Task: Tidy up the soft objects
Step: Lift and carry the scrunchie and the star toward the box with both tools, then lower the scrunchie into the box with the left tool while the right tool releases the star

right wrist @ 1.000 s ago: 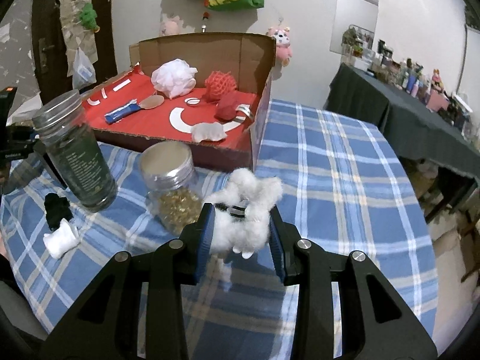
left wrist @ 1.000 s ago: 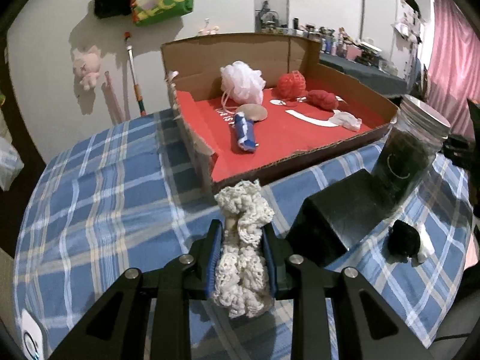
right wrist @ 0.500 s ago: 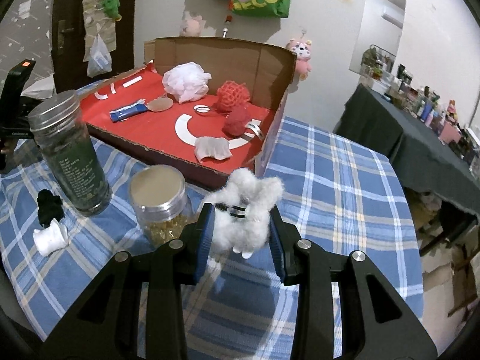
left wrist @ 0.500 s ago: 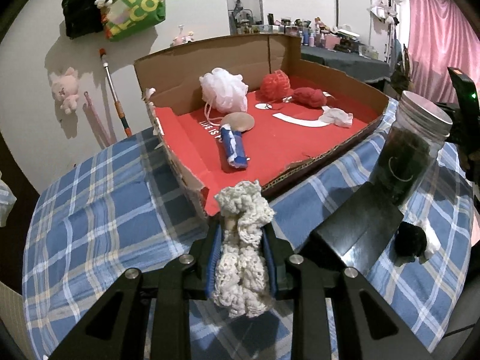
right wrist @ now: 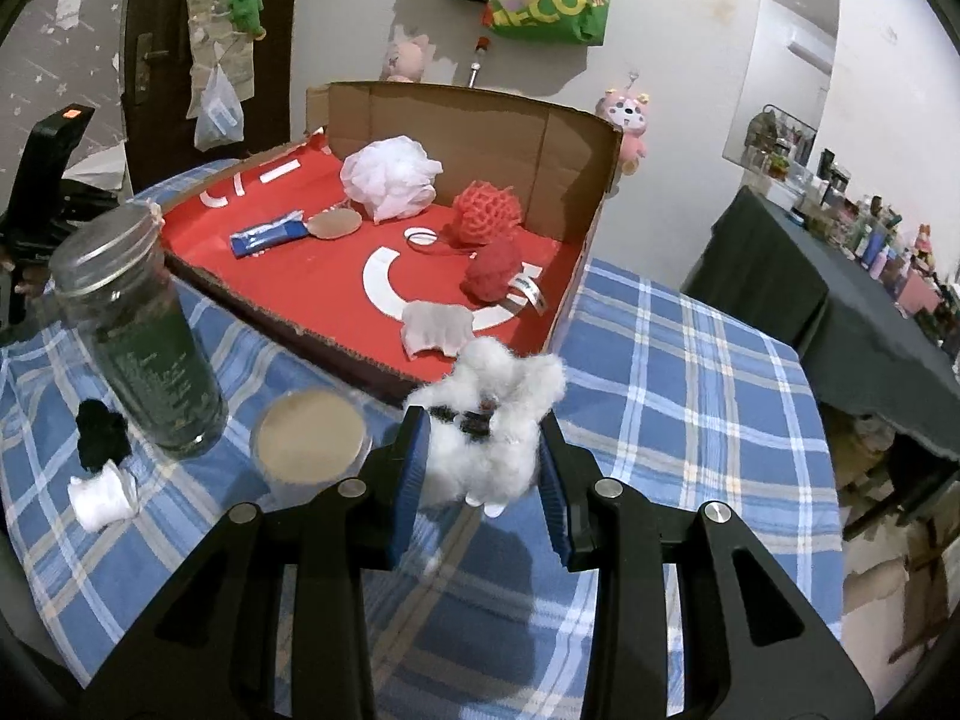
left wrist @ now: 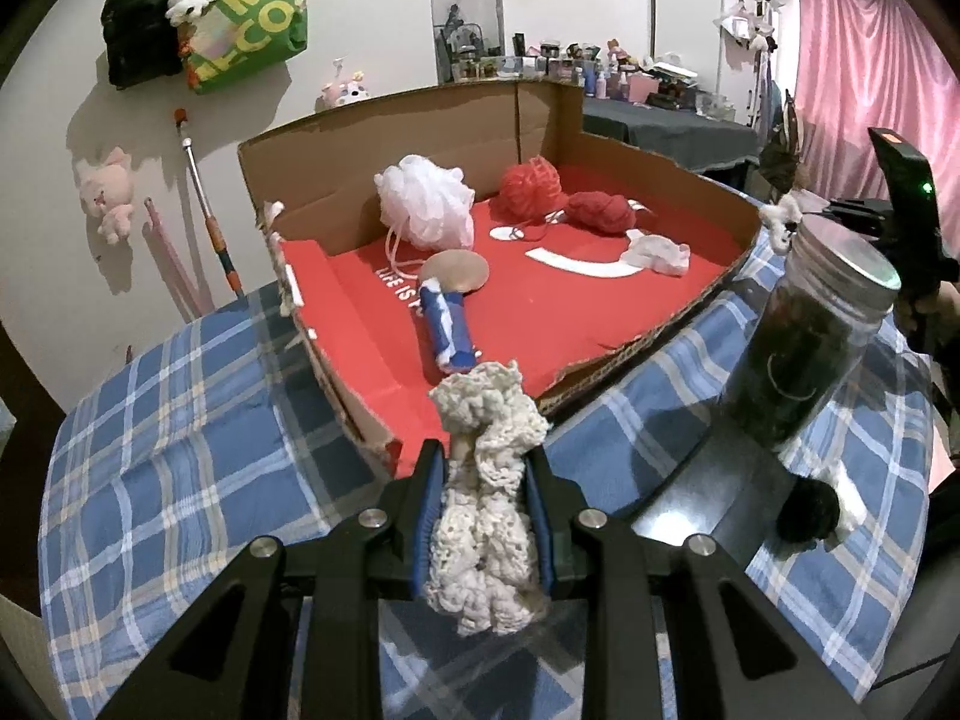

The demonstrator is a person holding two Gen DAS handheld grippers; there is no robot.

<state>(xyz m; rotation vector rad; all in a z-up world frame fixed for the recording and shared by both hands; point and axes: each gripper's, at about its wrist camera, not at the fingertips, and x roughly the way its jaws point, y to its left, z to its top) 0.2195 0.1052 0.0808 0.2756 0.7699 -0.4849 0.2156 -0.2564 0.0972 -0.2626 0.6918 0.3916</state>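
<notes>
Cream crochet bundle is clamped between the left gripper pads, hanging out both above and below them, held over the plaid tablecloth just short of the near corner of the cardboard box. Right gripper is squeezed onto a white fluffy toy with a small dark collar, also short of the box, at its near right corner. Already in the box on the red liner: white mesh pouf, red mesh ball, red yarn lump, blue-white roll, pale cloth scrap. Both loads look bound for the box, neither over it yet. Risks: crochet tail dangles low below the pads and could catch the torn cardboard lip on the way in, dragging the light box or pulling the piece out of the grip. Fluff compresses, so the right hold may be mostly fur; a quick swing could let it slip. Tall dark jar and the short lidded jar stand just beside the right path, and a sideways drift could knock them. Two loose scraps, black tuft and white wad, are left on the cloth.
</notes>
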